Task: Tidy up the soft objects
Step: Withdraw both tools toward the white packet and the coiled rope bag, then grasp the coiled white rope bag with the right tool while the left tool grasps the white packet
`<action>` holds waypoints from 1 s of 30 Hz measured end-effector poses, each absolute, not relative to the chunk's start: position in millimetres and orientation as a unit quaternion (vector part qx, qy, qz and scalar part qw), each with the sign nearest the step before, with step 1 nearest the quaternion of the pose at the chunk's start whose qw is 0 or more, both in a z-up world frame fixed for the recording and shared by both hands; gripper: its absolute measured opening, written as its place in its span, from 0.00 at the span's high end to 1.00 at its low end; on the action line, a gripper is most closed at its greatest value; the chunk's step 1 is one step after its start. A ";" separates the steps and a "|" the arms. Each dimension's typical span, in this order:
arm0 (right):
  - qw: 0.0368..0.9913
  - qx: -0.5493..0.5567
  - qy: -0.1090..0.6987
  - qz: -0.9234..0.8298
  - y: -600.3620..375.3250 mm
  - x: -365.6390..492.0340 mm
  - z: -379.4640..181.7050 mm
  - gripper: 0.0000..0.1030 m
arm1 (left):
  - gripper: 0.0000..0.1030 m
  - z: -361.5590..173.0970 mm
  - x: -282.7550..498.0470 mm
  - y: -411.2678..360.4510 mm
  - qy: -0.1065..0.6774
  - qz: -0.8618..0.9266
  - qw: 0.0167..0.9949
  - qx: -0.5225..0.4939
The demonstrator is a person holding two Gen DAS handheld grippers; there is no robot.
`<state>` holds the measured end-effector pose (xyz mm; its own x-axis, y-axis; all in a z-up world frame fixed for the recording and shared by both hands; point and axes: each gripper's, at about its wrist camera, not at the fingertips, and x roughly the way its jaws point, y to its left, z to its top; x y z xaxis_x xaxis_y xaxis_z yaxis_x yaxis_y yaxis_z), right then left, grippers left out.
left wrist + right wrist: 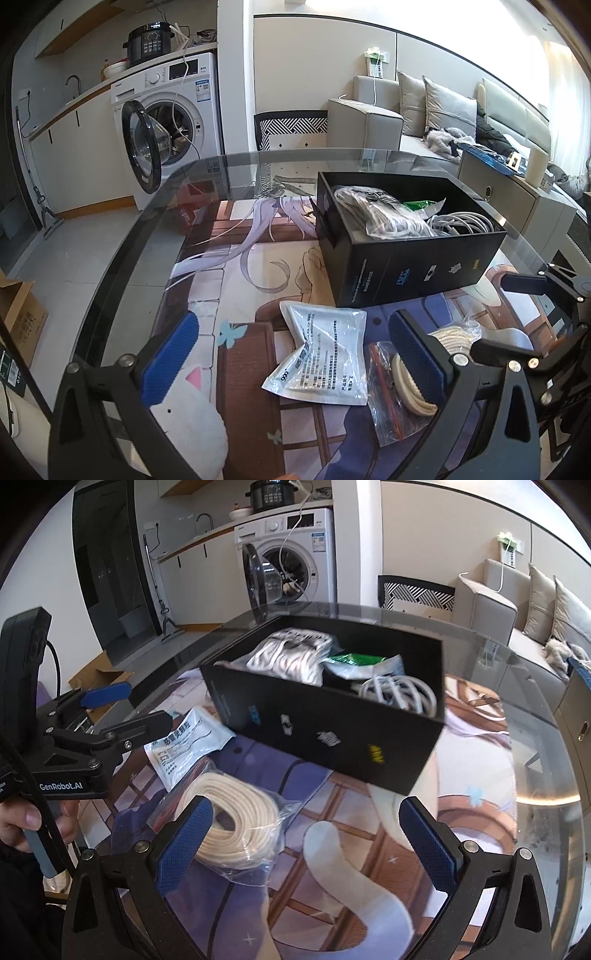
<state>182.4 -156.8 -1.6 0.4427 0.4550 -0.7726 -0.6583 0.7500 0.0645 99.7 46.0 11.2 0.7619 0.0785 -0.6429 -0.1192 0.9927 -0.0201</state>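
Hovering over the glass tabletop [155, 229], both of your tongs stand apart and carry nothing.

Left tongs [295, 354]: blue pads wide open. The flat white printed pouch [325, 350] lies directly between and just ahead of them, flat on the tabletop, just short of the box's near wall. Its long axis runs roughly away from you, toward the black open-topped cardboard box [406, 266], tilted slightly left at the near end.

Right tongs [314, 838]: pads also open. The cream cord coil in a clear plastic bag [236, 819] sits at the inner face of your left-side pad [184, 842], off-centre, not between the pads. In the left wrist view the same bag [402, 384] lies partly behind the left tongs' right pad.

The box lies ahead of both tongs, already holding a bagged white cable bundle [291, 657], a green-and-white packet [365, 664] and a loose white cable coil [399, 690].

Judgement: the pouch is the better-lined target and the left tongs are nearer to it. You would likely descend straight and close across its short width. The coil needs a leftward shift of the right tongs first.
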 end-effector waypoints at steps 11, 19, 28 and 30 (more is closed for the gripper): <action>0.837 -0.138 0.436 0.300 -168.8 194.6 -15.7 0.01 | 0.00 4.8 101.4 43.7 0.356 0.044 0.933 -0.027; 0.852 -0.141 0.428 0.266 -195.8 206.2 -8.3 0.01 | 0.00 4.3 101.7 41.4 0.359 0.040 0.932 -0.023; 0.827 -0.144 0.419 0.344 -179.4 189.7 -0.8 0.01 | 0.00 5.0 102.7 40.7 0.361 0.036 0.932 -0.021; 0.822 -0.151 0.423 0.351 -174.0 185.7 -3.8 0.01 | 0.00 5.1 102.9 40.9 0.360 0.035 0.932 -0.023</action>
